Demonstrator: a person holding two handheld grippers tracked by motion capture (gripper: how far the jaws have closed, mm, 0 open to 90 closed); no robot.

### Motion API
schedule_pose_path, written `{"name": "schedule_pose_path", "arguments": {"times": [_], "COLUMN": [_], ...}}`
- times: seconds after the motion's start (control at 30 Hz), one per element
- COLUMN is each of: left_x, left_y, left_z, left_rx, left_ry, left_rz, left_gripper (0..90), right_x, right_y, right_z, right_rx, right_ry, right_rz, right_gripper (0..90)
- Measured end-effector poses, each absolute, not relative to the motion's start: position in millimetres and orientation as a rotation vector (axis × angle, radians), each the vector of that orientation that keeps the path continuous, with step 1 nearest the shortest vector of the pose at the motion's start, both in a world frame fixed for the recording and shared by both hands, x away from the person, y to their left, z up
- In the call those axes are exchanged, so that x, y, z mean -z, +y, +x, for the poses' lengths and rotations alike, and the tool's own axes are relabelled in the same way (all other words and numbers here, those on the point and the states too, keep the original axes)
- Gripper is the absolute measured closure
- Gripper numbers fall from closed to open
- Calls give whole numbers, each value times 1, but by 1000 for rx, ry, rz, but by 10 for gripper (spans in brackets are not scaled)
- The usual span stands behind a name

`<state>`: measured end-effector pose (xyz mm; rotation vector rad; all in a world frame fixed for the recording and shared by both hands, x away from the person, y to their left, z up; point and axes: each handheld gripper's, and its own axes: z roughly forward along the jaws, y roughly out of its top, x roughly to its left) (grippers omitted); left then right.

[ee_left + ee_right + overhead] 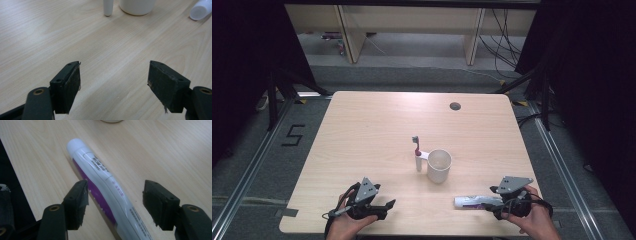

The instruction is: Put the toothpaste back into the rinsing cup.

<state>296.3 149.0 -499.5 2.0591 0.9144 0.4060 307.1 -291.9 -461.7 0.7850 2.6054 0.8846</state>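
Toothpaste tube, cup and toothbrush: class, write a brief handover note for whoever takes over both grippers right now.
Left gripper: open, nothing between its fingers, over bare table.
Right gripper: open, straddling the toothpaste tube, not yet shut on it.
Tube lies flat near the table's front edge, cap pointing to the left gripper.
Cup stands mid-table; toothbrush beside it.
Done: right gripper lined up on tube.
Left: probably close, lift the tube.
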Motion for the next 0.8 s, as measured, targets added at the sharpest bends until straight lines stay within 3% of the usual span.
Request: {"name": "schedule_pose_path", "arguments": {"times": [0.3,0.6,0.8], "left_x": [499,500,500], "left_y": [150,150,149], "left_z": [295,296,296], "left_rx": [-409,-404,-406], "left_ry": [914,906,908], "left_rz": [2064,2072,2075], "left_gripper": [261,266,267], "right_x": [456,461,466], "right_y": [-301,-301,-306], "right_z": [301,286,284], "right_rx": [-865,-825,-765], "right_ry": [2628,2676,2704], "right_rz": [779,801,821], "right_gripper": [491,787,885]}}
